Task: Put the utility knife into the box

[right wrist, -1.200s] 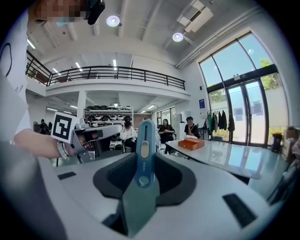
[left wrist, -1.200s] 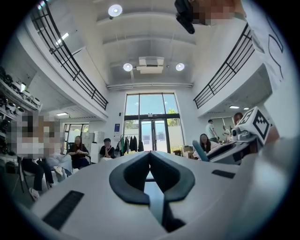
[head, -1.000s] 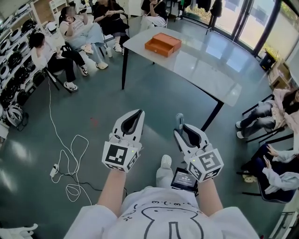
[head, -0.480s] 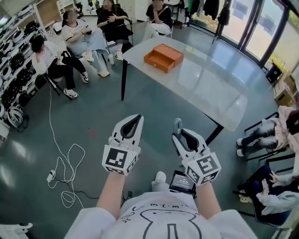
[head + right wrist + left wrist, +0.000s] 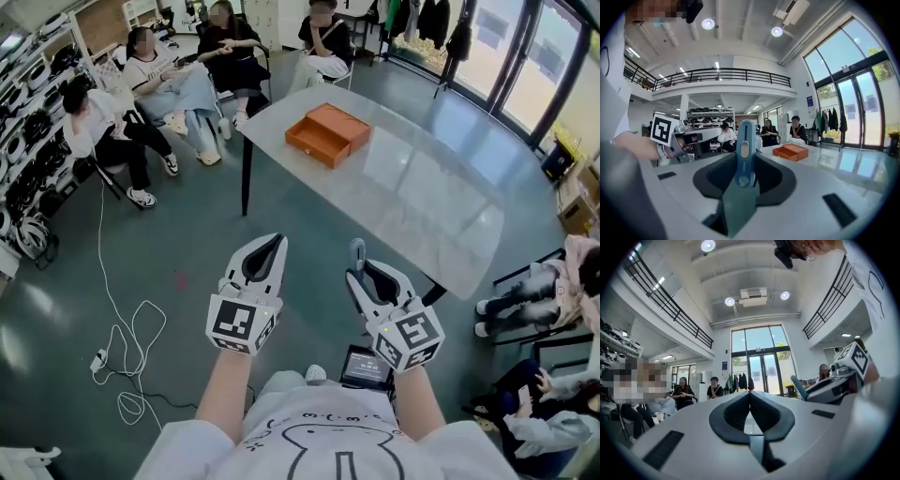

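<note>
An orange box (image 5: 328, 134) with an open drawer stands on the far end of a grey table (image 5: 422, 202); the right gripper view shows the box (image 5: 790, 152) ahead to the right. My right gripper (image 5: 360, 258) is shut on a teal utility knife (image 5: 745, 147) that stands upright between its jaws, well short of the table. My left gripper (image 5: 270, 242) hangs beside it at the same height. Its jaws (image 5: 750, 393) are shut with nothing between them.
Several people sit on chairs (image 5: 155, 80) behind the table's far left end, and others sit at the right (image 5: 581, 281). A white cable (image 5: 127, 347) loops on the floor at the left. Shelves of helmets (image 5: 28, 131) line the left wall.
The table and the orange box have drawn nearer and slid lower in the head view. Both grippers keep their pose, the knife still in the right one.
</note>
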The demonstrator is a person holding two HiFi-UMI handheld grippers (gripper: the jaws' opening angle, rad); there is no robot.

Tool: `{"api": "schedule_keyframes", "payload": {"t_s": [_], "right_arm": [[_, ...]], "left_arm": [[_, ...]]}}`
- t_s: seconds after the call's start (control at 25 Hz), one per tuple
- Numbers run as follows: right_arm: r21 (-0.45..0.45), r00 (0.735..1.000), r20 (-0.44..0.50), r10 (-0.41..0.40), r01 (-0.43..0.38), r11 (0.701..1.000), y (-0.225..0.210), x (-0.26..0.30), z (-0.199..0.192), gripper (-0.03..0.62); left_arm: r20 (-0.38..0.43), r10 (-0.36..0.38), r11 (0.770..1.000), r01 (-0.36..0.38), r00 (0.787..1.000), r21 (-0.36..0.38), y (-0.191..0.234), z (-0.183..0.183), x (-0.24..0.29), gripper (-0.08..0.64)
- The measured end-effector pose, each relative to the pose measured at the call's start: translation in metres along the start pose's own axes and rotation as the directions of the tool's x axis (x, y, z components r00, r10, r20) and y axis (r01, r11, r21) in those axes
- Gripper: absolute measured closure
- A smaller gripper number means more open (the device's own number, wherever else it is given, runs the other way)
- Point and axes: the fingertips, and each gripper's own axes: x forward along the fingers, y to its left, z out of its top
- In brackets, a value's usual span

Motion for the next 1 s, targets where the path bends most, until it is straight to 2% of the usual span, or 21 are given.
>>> {"api": "schedule_keyframes", "payload": {"t_s": [0.32,1.0], "right_arm": [[-0.012,1.0,-0.02,0.019,-0.019,1.0,-0.022,0.032,0.004,0.463],[-0.007,0.999,-0.027,-0.029,0.029,1.0,-0.091,0.162,0.029,0.462]], "left_arm": [[-0.008,0.004,1.0,-0.004,1.0,-0.009,0.018,-0.01,0.034,0.545],[-0.015,-0.061,0.998,0.06,0.998,-0.018,0.116,-0.03,0.152,0.545]]}}
